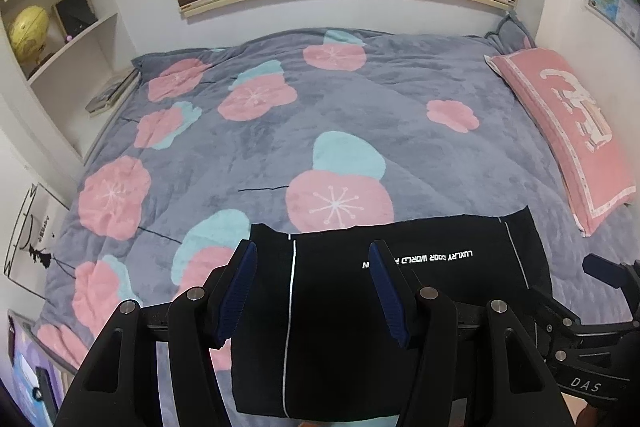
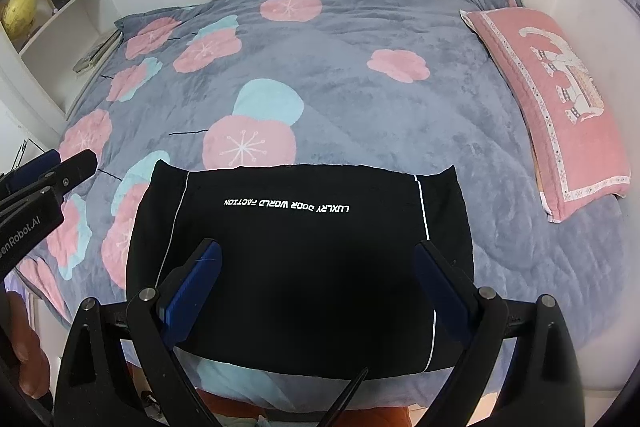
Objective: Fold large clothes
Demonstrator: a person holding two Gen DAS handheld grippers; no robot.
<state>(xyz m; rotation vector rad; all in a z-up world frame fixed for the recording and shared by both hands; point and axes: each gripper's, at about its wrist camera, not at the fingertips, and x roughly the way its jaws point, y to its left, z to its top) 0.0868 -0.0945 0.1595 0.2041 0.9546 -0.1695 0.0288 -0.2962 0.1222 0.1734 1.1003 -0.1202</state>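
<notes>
The black garment [image 2: 296, 267] lies folded into a flat rectangle on the near part of the grey flowered bedcover [image 2: 360, 99], its near edge close to the edge of the bed nearest the cameras. White lettering runs across the garment's far half and reads upside down from both wrist views, and a thin white piping line runs down each of its sides. Beyond the garment's far edge sits a large pink flower with a pale blue patch, printed on the bedcover. To the right of the garment, against the wall, lies a pink pillow [image 2: 560, 107] with a white figure on it. Far off to the garment's left stands a white shelf unit [image 1: 76, 39] holding a yellow globe [image 1: 28, 31] and books. The left gripper [image 1: 312, 291] hangs over the garment's left half with its blue-padded fingers spread apart and nothing between them. The right gripper [image 2: 316, 291] hangs over the garment's middle, its fingers spread wider still, also released and empty; whether either set of tips touches the cloth cannot be told.
</notes>
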